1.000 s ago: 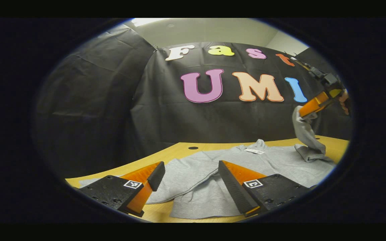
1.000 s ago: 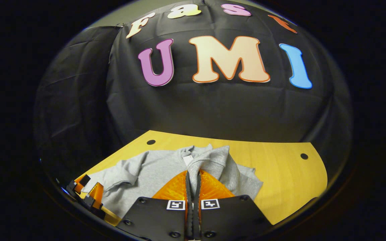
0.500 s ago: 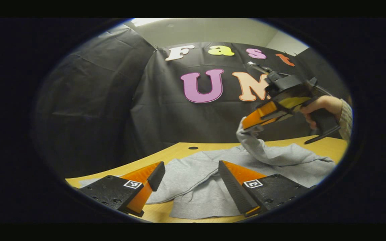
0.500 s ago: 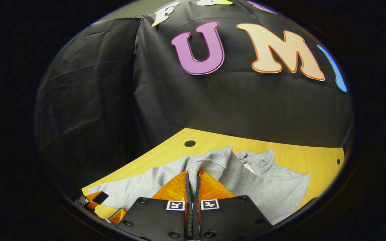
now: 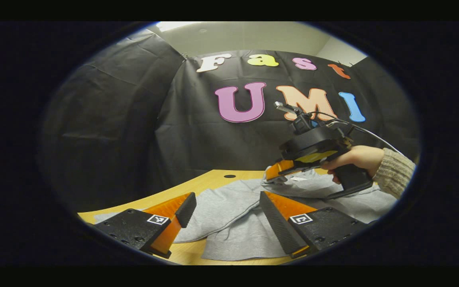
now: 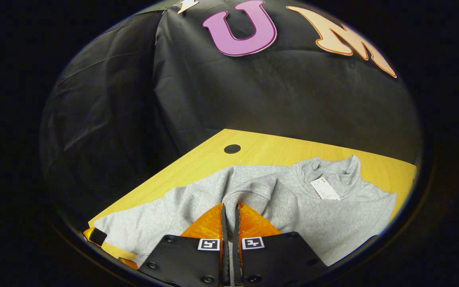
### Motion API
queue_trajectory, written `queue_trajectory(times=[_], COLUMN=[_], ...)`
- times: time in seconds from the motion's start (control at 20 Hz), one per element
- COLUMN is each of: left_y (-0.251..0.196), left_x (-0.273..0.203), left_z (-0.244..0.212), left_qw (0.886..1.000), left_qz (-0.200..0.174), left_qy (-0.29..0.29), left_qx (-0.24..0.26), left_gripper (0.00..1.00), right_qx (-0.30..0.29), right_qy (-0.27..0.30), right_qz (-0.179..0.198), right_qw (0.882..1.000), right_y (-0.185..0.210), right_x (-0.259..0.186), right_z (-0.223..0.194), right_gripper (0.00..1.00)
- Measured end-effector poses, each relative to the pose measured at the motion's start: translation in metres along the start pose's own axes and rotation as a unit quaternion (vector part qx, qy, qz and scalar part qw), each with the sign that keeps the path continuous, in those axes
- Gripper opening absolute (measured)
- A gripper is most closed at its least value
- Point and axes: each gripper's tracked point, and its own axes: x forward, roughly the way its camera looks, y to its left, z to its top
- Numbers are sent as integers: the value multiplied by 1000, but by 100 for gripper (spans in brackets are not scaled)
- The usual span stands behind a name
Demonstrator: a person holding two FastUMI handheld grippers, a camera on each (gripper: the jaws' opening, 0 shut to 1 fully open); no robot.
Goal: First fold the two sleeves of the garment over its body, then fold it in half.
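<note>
A grey sweatshirt (image 6: 325, 223) lies flat on the yellow wooden table (image 6: 269, 149), collar and white tag (image 6: 324, 188) to the back right. My right gripper (image 6: 229, 205) is shut on the cuff of one grey sleeve (image 6: 249, 191), held low over the body. In the left gripper view that same gripper (image 5: 272, 175), held by a hand (image 5: 353, 157), sits just above the sweatshirt (image 5: 229, 207). My left gripper (image 5: 225, 201) stands open above the near part of the garment with nothing between its fingers.
The table has a round hole (image 6: 232, 149) near its back edge. Black cloth walls close the booth behind and to the left. Bare tabletop (image 5: 213, 177) shows beyond the garment.
The right gripper carried the sleeve cuff from high at the right down and leftward over the body. The left gripper has stayed still and open.
</note>
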Motion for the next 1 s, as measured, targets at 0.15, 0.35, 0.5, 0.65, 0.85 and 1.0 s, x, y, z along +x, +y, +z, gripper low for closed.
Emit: queue_trajectory(times=[0.15, 0.35, 0.5, 0.65, 0.85, 1.0], left_y=[0, 0, 0, -2, -4, -3], left_x=[-1, -1, -1, -1, -1, -1], left_z=[0, 0, 0, 0, 0, 0], left_qw=[1000, 1000, 1000, 1000, 1000, 1000], left_qz=[0, -1, -1, -4, -15, -16], left_qy=[0, 0, 0, 0, 0, 0], left_qx=[0, 0, 0, 0, 1, 4], left_gripper=[94, 94, 94, 94, 94, 94], right_qx=[3, 5, -9, -9, -19, -20], right_qy=[3, -17, -31, -60, -117, -160], right_qz=[9, 9, 11, 10, -16, -33], right_qw=[1000, 1000, 999, 998, 993, 986], right_y=[3, 5, 7, -2, -31, -53], right_x=[4, 5, -5, -30, -87, -137], right_z=[-3, 7, 12, 25, 38, 37], right_gripper=[14, 74, 98, 98, 98, 98])
